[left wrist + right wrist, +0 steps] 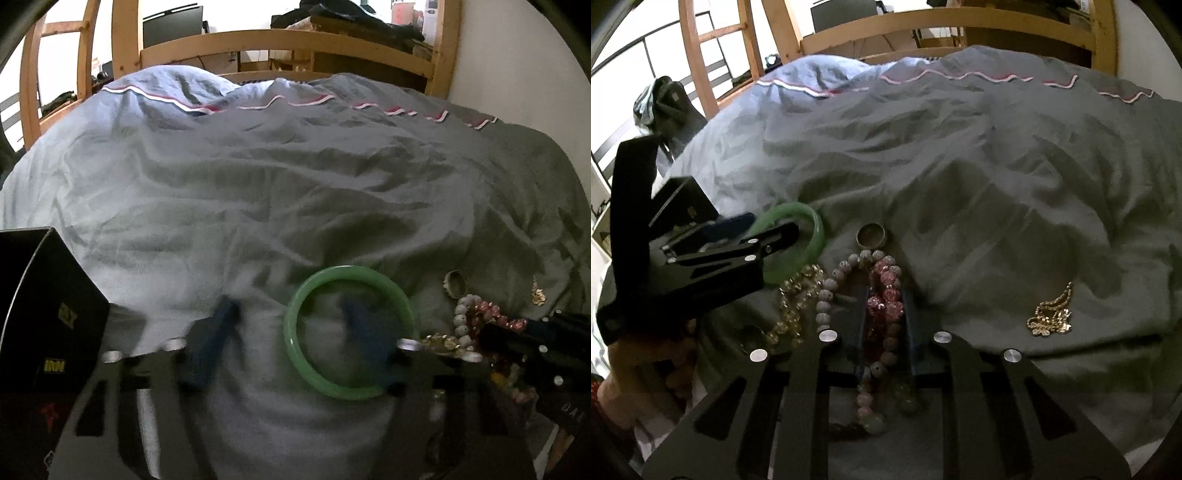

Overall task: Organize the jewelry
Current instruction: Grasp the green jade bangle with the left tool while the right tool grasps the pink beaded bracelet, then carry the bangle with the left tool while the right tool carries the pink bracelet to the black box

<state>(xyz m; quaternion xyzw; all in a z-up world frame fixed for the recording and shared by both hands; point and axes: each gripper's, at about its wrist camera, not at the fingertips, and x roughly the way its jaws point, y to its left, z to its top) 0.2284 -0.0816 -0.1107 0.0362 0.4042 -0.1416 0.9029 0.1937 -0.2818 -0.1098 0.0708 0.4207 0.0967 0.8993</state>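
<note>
A green jade bangle (349, 332) lies on the grey bedspread; it also shows in the right wrist view (801, 243). My left gripper (291, 314) is open, its right finger through the bangle's ring, its left finger outside. My right gripper (882, 295) is shut on a bunch of bead bracelets (882, 314): pink, white and yellow beads. The same pile shows in the left wrist view (476, 325). A metal ring (871, 236) lies just beyond the beads. A gold chain (1051, 314) lies to the right. A black box (40, 314) stands at the left.
The rumpled grey duvet (277, 184) covers the bed. A wooden bed frame (288, 40) stands at the far end. The left gripper's body (694, 266) sits close to the left of my right gripper.
</note>
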